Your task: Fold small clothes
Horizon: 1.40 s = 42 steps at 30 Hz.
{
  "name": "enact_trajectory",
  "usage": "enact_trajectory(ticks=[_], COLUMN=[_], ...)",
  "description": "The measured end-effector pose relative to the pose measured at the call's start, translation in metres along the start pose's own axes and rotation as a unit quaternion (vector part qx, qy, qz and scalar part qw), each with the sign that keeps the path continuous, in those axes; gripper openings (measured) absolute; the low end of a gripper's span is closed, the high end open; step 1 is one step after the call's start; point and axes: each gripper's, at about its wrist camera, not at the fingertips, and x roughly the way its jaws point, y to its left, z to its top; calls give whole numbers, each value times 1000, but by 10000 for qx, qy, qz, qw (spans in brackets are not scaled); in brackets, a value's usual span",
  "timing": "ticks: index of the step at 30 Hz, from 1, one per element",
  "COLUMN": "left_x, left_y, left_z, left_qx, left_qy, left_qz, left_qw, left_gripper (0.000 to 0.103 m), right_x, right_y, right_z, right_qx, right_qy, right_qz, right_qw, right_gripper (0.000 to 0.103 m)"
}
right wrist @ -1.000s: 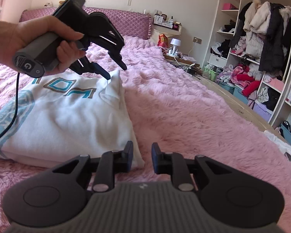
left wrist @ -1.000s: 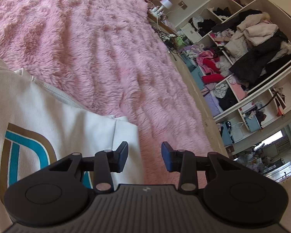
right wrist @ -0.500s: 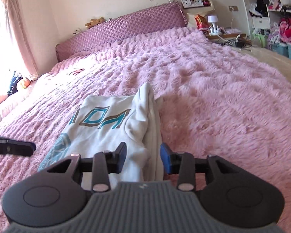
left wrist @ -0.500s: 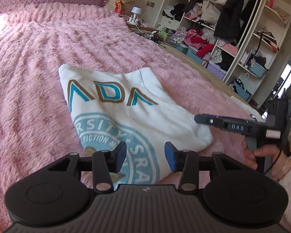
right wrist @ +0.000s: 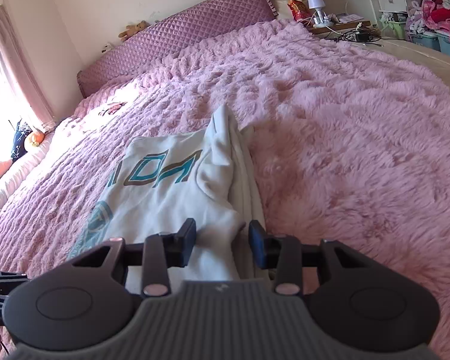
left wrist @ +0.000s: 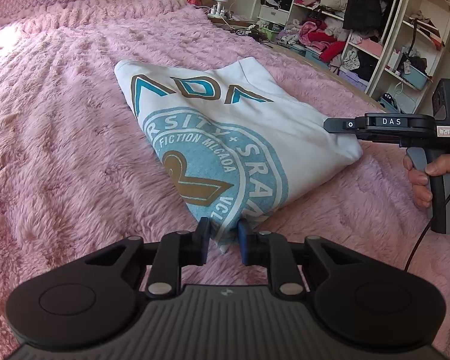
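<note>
1. White sweatshirt [left wrist: 225,126] lay on the pink fleece bed [left wrist: 60,150], already folded into a thick block, print side up; judged mostly done, maybe one more fold or a tidy-up left.
2. Left tongs [left wrist: 222,237] sat at the near corner of the sweatshirt, fingers narrowed with the corner fabric between them; looked clamped on it, contact on both pads not fully clear.
3. Right tongs [right wrist: 222,237] were apart, straddling the layered edge [right wrist: 243,198] of the sweatshirt, cloth between the fingers but not pinched.
4. In the left wrist view the right tongs [left wrist: 333,124] reached the far corner of the sweatshirt, touching or just above, can't tell.
5. Versus half a second earlier: left tongs had moved in from short of the sweatshirt onto its corner and narrowed; right tongs had advanced over the edge and widened. Sweatshirt itself hadn't shifted noticeably.
</note>
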Motion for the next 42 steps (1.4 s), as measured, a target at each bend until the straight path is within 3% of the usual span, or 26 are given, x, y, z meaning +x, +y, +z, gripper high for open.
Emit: enact_trajectory(ticks=[1, 5, 14, 19, 24, 26, 30, 33, 37, 42], left_x=[0, 3, -4, 16, 12, -2, -34, -36, -7, 20], left_y=[-1, -5, -21, -23, -20, -20, -21, -19, -16, -9], left_z=[-1, -2, 11, 0, -5, -2, 16, 34, 45, 40], left_qx=[48, 211, 423, 574, 529, 559, 556, 410, 155, -247], left_qy=[-23, 58, -32, 278, 348, 257, -204, -447, -366, -134], left_qz=[50, 159, 121, 311, 205, 172, 89, -11, -146, -177], left_qw=[10000, 9996, 9990, 9975, 9978, 9980, 9982, 9982, 9991, 9994], left_gripper=[12, 10, 3, 3, 4, 4, 8, 12, 13, 13], right_x=[0, 5, -16, 8, 11, 5, -8, -2, 37, 98], right_y=[1, 7, 6, -12, -28, -29, -21, -12, -1, 13], right_z=[0, -1, 24, 9, -9, -5, 16, 42, 76, 103], right_qx=[-54, -255, -582, -497, 130, 213, 37, -208, -500, -1215], right_qy=[16, 154, -328, 179, 153, 120, -207, -402, -558, -502], right_qz=[-27, 19, 7, -91, -16, 59, 253, 224, 151, -334], right_qw=[10000, 9996, 9978, 9986, 9998, 9997, 9995, 9987, 9971, 9908], right_gripper=[34, 9, 4, 4, 9, 22, 27, 31, 31, 31])
